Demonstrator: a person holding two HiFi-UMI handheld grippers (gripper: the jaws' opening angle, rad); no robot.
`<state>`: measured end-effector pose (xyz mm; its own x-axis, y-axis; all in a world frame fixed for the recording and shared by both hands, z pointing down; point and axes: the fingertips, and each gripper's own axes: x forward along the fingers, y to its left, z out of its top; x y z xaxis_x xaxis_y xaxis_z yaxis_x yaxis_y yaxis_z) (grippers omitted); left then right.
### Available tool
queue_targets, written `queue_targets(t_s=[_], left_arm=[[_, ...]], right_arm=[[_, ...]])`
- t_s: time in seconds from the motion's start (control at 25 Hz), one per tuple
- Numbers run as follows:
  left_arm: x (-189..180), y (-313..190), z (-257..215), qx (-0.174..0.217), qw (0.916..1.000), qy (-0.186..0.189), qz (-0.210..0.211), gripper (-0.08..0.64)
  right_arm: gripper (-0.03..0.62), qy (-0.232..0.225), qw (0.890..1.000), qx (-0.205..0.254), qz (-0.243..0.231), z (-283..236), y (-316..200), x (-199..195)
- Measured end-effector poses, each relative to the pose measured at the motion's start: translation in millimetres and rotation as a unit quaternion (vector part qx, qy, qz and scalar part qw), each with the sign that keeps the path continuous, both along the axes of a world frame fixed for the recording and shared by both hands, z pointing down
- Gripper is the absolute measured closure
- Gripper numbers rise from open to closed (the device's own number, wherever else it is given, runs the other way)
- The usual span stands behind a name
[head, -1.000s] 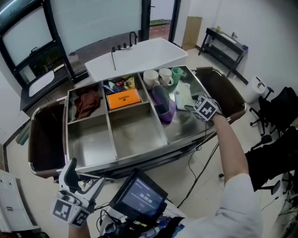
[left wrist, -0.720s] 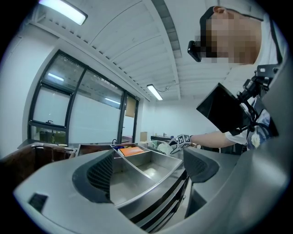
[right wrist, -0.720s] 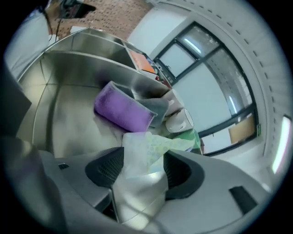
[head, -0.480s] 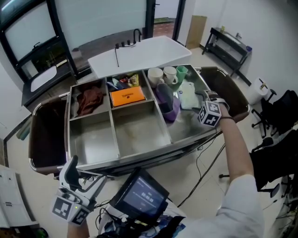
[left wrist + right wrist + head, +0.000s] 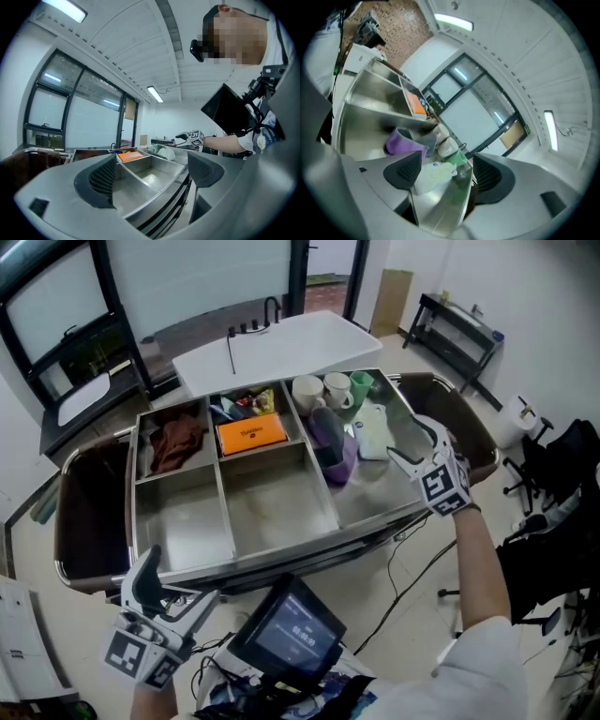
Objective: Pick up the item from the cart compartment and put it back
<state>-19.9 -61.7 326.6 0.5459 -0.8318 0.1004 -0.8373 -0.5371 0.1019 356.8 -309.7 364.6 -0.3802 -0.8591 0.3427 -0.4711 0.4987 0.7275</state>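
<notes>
Over the cart [image 5: 234, 563], my right claw [image 5: 409, 441] is opening.
The pale green packet [image 5: 373, 435] lies flat in the right compartment, by a purple cup [image 5: 328, 442]. My right claw doesn't touch it. My left claw [image 5: 173, 592] hangs spread and empty.

In the cart [image 5: 281, 554], a cloth [image 5: 176, 442] lies in the back-left compartment, with a flat box [image 5: 249, 434] in the back-middle one to its right. The right compartment holds cups [image 5: 319, 390] at the back, a tub [image 5: 330, 442] by its left wall and a pouch [image 5: 373, 432] (lying flat) just right of it. A worktop [image 5: 281, 348] stands behind.
</notes>
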Motion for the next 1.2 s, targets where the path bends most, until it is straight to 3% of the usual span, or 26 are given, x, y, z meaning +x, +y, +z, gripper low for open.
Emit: queue_targets(t_s=[0.32,0.44,0.64,0.72,1.2], left_arm=[[21,0,-1,0.003,0.9997,-0.001,0.024,0.086],[30,3,-1,0.004,0.9995,-0.002,0.030,0.086],[40,12,2,0.001,0.9995,0.001,0.031,0.086],[45,15,6,-0.003,0.9995,0.000,0.033,0.086],[93,40,19,-0.015,0.9988,-0.008,0.046,0.086]], right_arm=[[0.225,-0.166,0.985,0.004,-0.038,-35,115,-45],[0.225,-0.218,0.975,0.001,-0.042,-51,152,-58],[0.227,-0.316,0.948,-0.014,-0.028,-69,201,-51],[0.229,-0.331,0.943,-0.013,-0.026,-68,216,-49],[0.230,-0.329,0.943,-0.032,-0.020,-47,270,-28]])
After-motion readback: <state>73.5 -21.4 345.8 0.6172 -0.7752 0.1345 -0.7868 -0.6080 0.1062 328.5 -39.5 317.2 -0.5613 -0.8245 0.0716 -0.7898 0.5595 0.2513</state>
